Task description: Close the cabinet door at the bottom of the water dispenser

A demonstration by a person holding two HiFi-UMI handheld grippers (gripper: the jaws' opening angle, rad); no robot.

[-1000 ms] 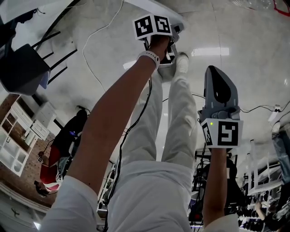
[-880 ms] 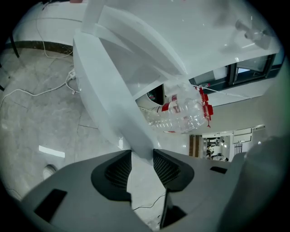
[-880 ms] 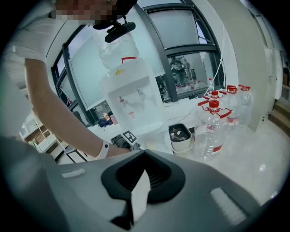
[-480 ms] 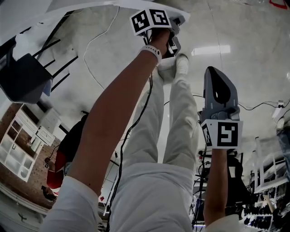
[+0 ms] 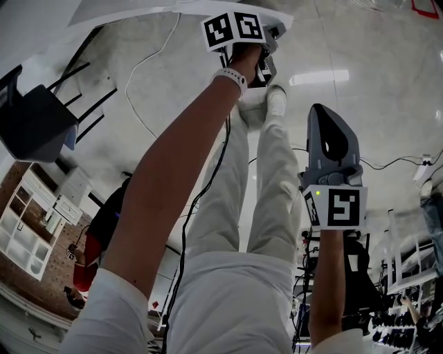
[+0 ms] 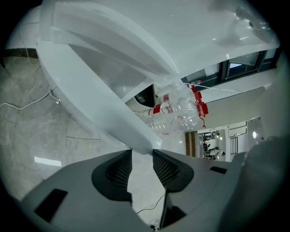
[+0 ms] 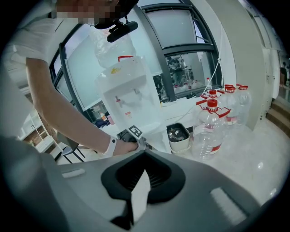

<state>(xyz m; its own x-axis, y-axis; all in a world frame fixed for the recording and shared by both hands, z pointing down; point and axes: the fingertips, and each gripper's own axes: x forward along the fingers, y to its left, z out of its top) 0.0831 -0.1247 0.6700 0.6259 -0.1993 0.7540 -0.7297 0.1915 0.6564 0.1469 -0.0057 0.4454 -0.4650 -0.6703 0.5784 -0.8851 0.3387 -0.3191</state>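
The white cabinet door (image 6: 93, 97) slants across the left gripper view, and its edge shows at the top of the head view (image 5: 159, 7). My left gripper (image 6: 142, 156) holds the door's lower corner between its fingertips, at arm's length beyond my feet (image 5: 268, 43). The white water dispenser (image 7: 127, 97) stands by a window in the right gripper view, with my left arm reaching to its base. My right gripper (image 5: 327, 117) hangs in the air to the right of my legs, its jaws together and nothing in them (image 7: 144, 170).
Several clear water bottles with red caps (image 7: 210, 129) and a small dark bin (image 7: 178, 137) stand on the floor right of the dispenser. A big bottle (image 6: 181, 113) lies behind the door. A dark chair (image 5: 31, 114) and loose cables (image 5: 149, 62) are to the left.
The door's white edge reaches further across the top of the head view. My left gripper has shifted slightly with it. The right gripper has barely moved.
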